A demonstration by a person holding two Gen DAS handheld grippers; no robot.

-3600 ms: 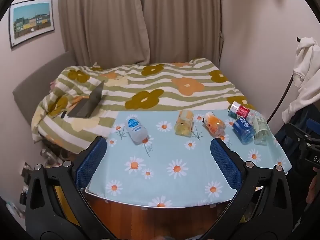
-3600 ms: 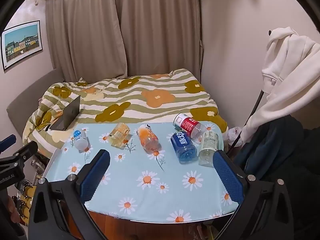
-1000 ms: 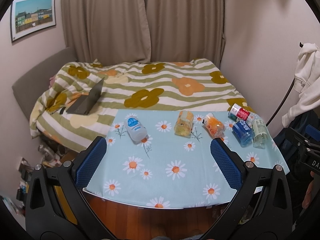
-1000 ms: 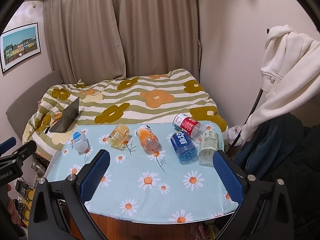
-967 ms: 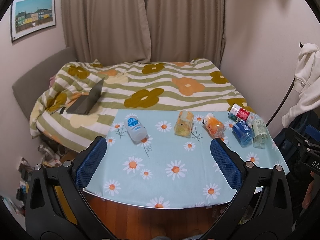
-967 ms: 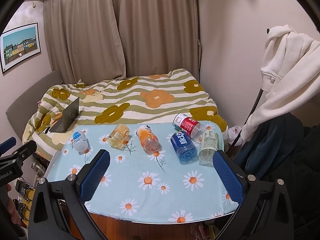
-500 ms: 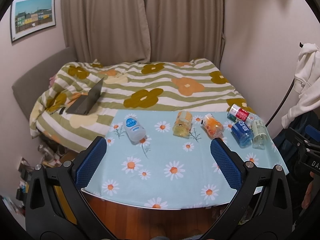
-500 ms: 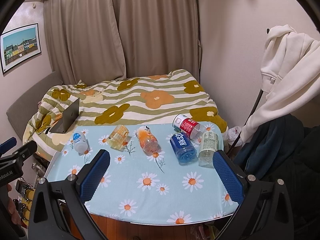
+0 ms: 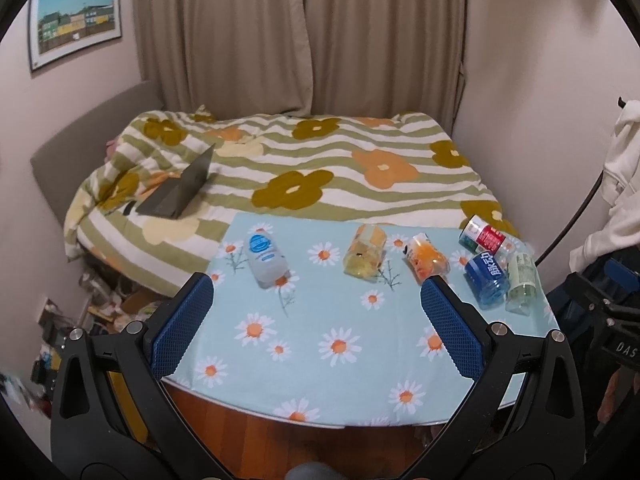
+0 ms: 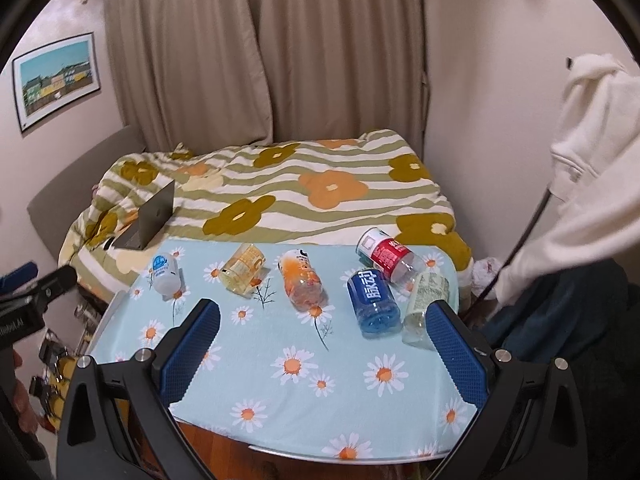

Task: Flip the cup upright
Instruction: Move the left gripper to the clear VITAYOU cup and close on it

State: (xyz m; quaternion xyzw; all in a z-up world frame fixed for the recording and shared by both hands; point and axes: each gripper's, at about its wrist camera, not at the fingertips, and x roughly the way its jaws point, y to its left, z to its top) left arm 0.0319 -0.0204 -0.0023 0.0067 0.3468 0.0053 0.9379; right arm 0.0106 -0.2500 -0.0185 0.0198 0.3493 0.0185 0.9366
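Several bottle-shaped cups lie on their sides on the table's daisy cloth (image 9: 320,320): a white one with a blue label (image 9: 266,258) (image 10: 165,274), a yellow one (image 9: 365,256) (image 10: 242,268), an orange one (image 9: 426,258) (image 10: 301,280), a blue one (image 9: 489,276) (image 10: 373,298), a red-labelled one (image 9: 484,237) (image 10: 388,256) and a pale green one (image 9: 521,282) (image 10: 426,300). My left gripper (image 9: 316,294) is open and empty, held above the table's near edge. My right gripper (image 10: 322,318) is open and empty, held above the near edge too.
A bed with a striped flower duvet (image 9: 320,168) stands behind the table, with a laptop (image 9: 180,190) on it. A white hoodie (image 10: 592,168) and dark clothes hang at the right. Clutter lies on the floor at the left (image 9: 100,300).
Both grippers have moved slightly forward toward the table, so the cups look a little nearer. Both stay open and empty. The cups have not moved.
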